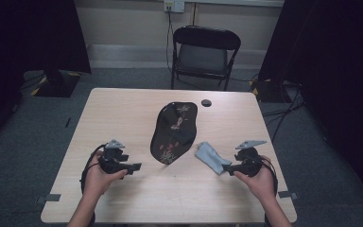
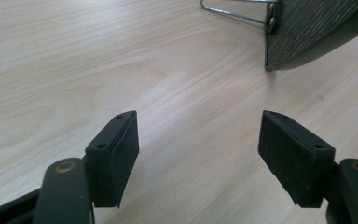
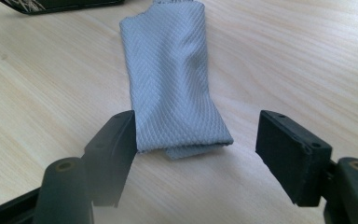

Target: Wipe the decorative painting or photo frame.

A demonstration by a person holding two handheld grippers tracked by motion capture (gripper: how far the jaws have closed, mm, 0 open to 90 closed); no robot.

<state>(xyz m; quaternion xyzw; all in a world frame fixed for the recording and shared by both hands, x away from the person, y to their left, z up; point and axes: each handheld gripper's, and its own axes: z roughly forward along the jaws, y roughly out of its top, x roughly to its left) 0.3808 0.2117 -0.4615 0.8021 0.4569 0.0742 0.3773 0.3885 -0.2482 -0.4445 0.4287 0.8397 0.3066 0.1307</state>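
A black lacquered plate with a flower pattern stands tilted on a wire stand at the middle of the table. Its striped back rises at the top right of the left gripper view. A folded grey cloth lies flat just right of the plate. My right gripper is open at the cloth's near end. In the right gripper view that end of the cloth lies between the jaws of the right gripper, unpressed. My left gripper is open over bare wood, left of the plate, and in its own view nothing lies between the jaws of the left gripper.
A small round black object lies near the table's far edge. A black folding chair stands behind the table. Dark curtains hang at both sides, with cables on the floor at the right.
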